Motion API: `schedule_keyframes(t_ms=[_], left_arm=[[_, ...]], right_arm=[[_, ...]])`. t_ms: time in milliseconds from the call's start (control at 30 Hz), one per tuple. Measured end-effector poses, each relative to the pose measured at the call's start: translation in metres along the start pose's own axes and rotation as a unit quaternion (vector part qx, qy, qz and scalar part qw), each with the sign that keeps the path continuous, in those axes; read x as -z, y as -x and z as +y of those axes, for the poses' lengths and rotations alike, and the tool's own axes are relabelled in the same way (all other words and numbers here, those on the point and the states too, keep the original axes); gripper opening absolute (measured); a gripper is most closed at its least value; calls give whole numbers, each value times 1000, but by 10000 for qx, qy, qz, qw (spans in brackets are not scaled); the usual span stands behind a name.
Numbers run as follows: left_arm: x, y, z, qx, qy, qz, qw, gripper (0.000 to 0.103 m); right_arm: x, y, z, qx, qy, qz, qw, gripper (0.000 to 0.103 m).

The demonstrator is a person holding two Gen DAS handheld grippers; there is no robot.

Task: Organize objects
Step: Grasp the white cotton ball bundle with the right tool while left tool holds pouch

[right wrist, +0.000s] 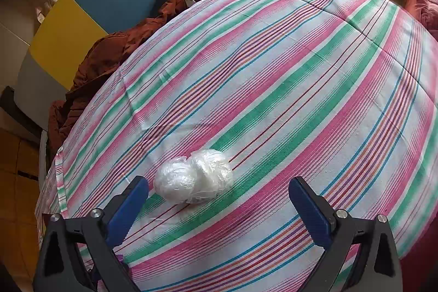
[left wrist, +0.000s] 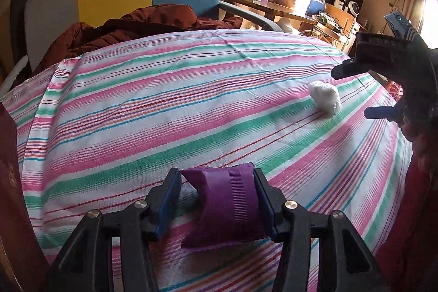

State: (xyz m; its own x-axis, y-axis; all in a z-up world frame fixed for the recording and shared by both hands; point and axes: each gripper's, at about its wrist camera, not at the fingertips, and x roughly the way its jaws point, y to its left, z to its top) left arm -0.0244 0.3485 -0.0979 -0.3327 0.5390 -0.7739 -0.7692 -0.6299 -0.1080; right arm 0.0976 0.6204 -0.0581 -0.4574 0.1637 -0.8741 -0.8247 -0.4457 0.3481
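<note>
My left gripper (left wrist: 217, 199) clenches a purple packet (left wrist: 227, 207); my right gripper (right wrist: 219, 205), released, hovers near two white plastic balls (right wrist: 194, 175) on the striped cloth (right wrist: 273, 73).

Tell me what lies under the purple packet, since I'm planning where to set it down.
Under the purple crimped-edge foil packet, held by the left tongs, only the pink, green and white striped cloth shows. Whatever the cloth covers is hidden, as is the patch beneath the packet.

Left gripper (left wrist: 217, 197) clamps a purple packet (left wrist: 227, 207); right gripper (right wrist: 219, 199) is spread wide.
</note>
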Motion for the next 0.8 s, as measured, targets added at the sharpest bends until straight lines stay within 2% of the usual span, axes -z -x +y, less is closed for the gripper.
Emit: schedule_keyframes(t_ms=[167,233,367,667,700,767,800], left_arm=[[2,-1,2,89,66,-25,9999,53],[3,-1,1,6,45,-7,10000,47],[4,-1,2,35,79,-28,10000,47],[5,-1,1,-20,70,-61,10000,46],[5,-1,1,-26,66,-65,10000,46],[5,-1,1,-30,64,-70,10000,46],[5,-2,0,-38,57,-73,9999,46]], right_arm=[[0,2,3,-44,85,-63,9999,103],[0,2,6,-76,130,-75,9999,103],[2,0,21,-142,446,-63,9989,103],[1,-26,47,373,1179,12,9923,102],[1,-32,48,441,1268,96,9909,99],[5,-41,49,622,1435,328,9871,67],[6,-40,50,674,1504,296,9859,67]])
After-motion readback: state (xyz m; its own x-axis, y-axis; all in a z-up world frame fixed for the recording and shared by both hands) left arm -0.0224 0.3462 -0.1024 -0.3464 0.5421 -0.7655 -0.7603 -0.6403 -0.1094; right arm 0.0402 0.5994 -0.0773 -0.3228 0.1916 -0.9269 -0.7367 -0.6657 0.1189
